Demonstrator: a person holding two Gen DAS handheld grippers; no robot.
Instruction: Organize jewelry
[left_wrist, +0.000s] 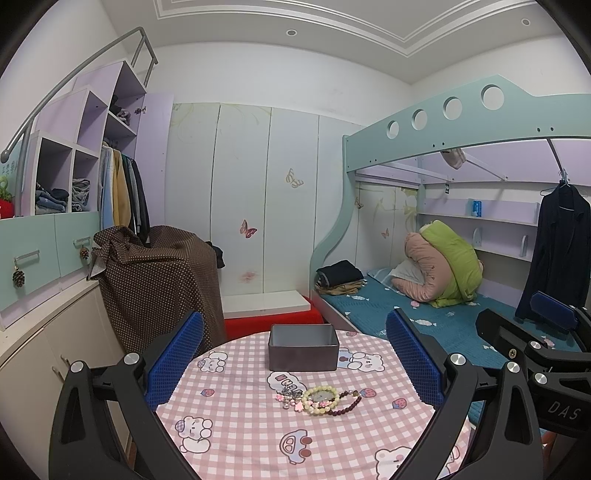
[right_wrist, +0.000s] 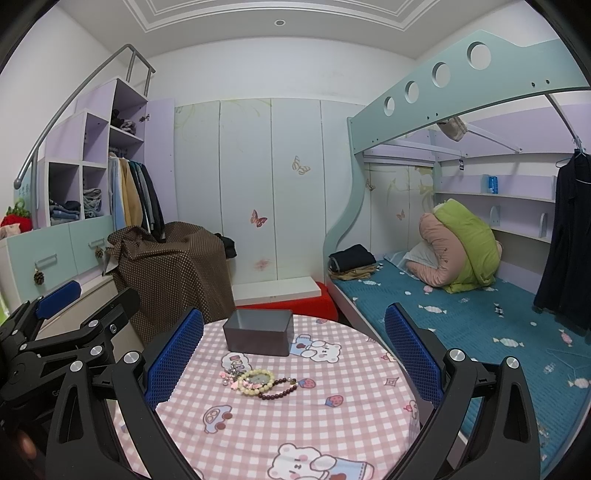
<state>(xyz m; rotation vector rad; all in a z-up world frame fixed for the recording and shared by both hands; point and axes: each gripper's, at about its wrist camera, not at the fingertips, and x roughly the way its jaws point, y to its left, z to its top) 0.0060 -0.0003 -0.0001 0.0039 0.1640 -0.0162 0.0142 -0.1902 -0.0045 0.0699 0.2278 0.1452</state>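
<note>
A small heap of jewelry lies on the round table with the pink checked cloth (left_wrist: 258, 435): a pale yellow bead bracelet (left_wrist: 320, 399), a dark red bead bracelet (left_wrist: 349, 403) and a pink flower charm piece (left_wrist: 286, 399). An open grey metal box (left_wrist: 303, 347) stands just behind them. My left gripper (left_wrist: 293, 360) is open and empty, held above the table's near side. My right gripper (right_wrist: 293, 356) is open and empty too; the bracelets (right_wrist: 255, 382) and box (right_wrist: 258, 332) lie ahead of it, slightly left. Each gripper shows at the edge of the other's view.
A bunk bed with blue bedding (left_wrist: 443, 321) and a green and pink quilt (left_wrist: 443, 266) stands right of the table. A brown dotted cover (left_wrist: 162, 280) drapes furniture to the left. A red stool with a white board (left_wrist: 269, 310) sits behind the table.
</note>
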